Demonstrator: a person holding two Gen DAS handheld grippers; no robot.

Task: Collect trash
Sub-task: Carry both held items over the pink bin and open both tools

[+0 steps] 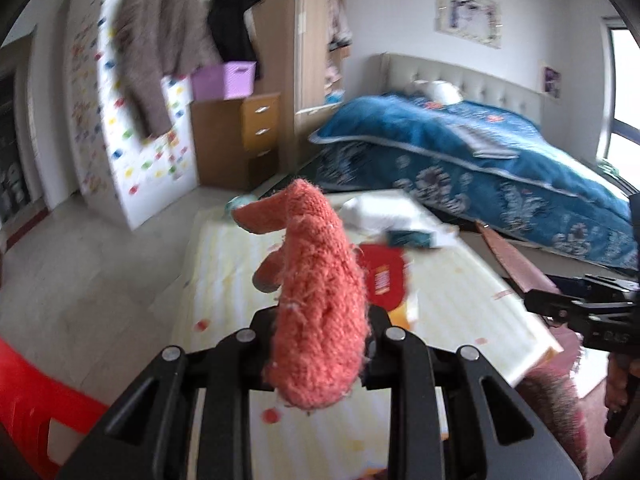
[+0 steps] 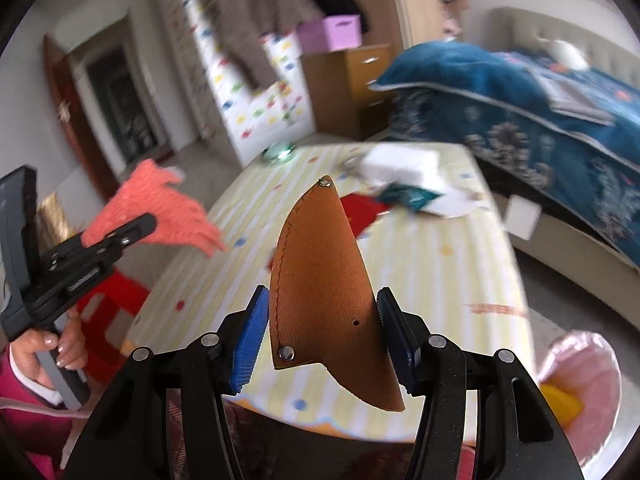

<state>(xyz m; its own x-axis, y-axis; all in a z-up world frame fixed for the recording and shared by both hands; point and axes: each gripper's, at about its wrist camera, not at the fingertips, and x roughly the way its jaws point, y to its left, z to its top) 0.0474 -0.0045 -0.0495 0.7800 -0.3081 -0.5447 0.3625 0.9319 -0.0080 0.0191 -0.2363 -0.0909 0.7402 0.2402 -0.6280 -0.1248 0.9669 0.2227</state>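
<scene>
So both hands are loaded right now. The left gripper [image 1: 320,344] is clamped narrow on a coral-pink fuzzy cloth [image 1: 316,280] that sticks up out of the jaws, lifted clear of the surface [image 1: 460,300]. The right gripper [image 2: 320,332] has a tan leather sheath [image 2: 324,280] standing between its blue pads [image 2: 250,344], jaws about half open; the pads look snug on its edges, so I'd call it held, also up in the air over the near edge of the surface.

Looks like the carry step to me: two pieces picked up, now they need to go into whatever's collecting the trash. There's a pink bag or bin [image 2: 576,384] with something yellow in it at the near right corner, just off the surface, which I'd guess is the drop spot, can't be sure though.

Still on the surface toward the far edge: a red packet [image 1: 386,276], a teal wrapper [image 1: 412,238] and white crumpled stuff [image 1: 380,212].

Room-wise, the bed [image 1: 500,160] sits close along the right side, a red stool [image 1: 36,396] sits low on the near left, open floor on the far left. The two grippers are fairly near each other, so swing one at a time
</scene>
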